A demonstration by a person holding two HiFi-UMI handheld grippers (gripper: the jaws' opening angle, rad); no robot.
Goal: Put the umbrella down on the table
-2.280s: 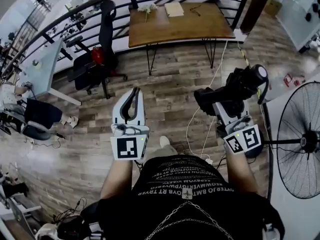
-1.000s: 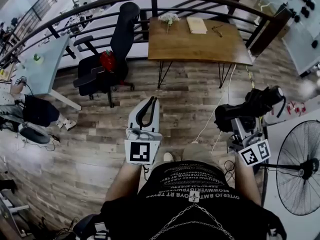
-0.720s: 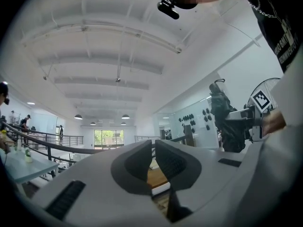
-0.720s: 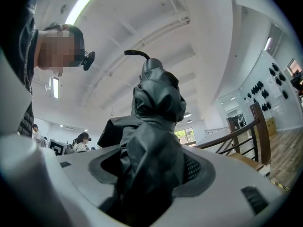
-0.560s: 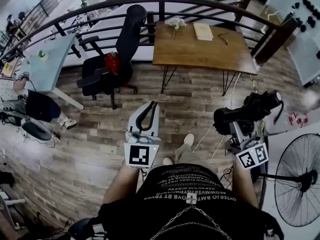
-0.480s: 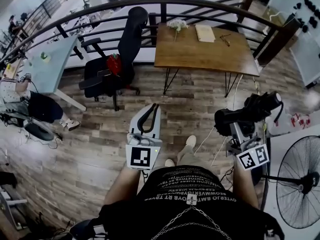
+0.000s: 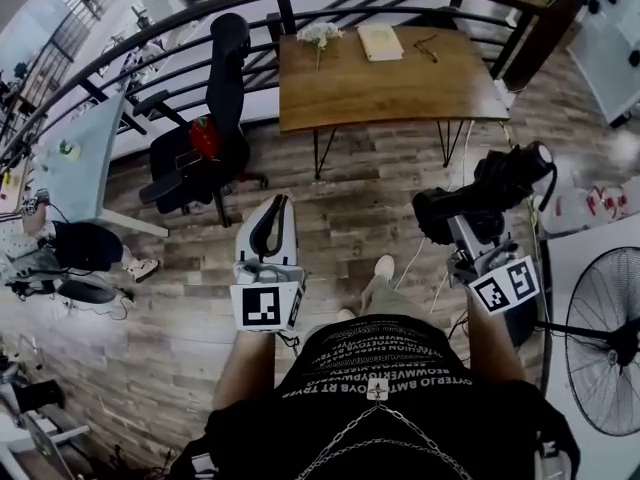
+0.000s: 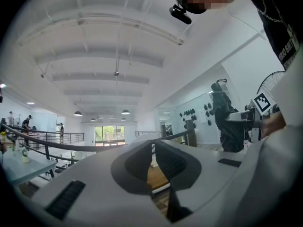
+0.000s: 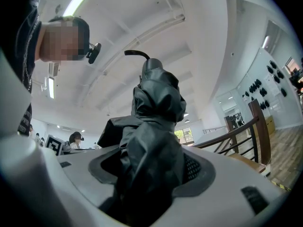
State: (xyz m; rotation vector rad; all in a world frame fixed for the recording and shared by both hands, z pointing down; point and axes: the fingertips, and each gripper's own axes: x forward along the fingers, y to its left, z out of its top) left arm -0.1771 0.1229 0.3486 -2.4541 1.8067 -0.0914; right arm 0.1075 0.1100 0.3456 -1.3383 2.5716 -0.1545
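Observation:
A folded black umbrella [image 7: 482, 190] stands up out of my right gripper [image 7: 462, 230], which is shut on its bunched fabric; its strap end [image 7: 535, 156] points away from me. In the right gripper view the umbrella [image 9: 152, 126] fills the space between the jaws. My left gripper [image 7: 272, 208] is held level at my left with its jaws closed and nothing in them. The wooden table [image 7: 400, 88] stands ahead by the railing, well beyond both grippers. The left gripper view shows the umbrella [image 8: 226, 119] off to the right.
On the table lie a flower sprig [image 7: 320, 34], a notebook [image 7: 380, 41] and glasses [image 7: 428, 48]. A black office chair [image 7: 212, 128] stands left of it, a pale blue desk [image 7: 75, 158] further left. A floor fan [image 7: 605, 338] is at my right. Cables cross the plank floor [image 7: 400, 258].
The person has walked over the plank floor and the table now sits slightly nearer. Both grippers keep their pose; the umbrella stays gripped in the right one.

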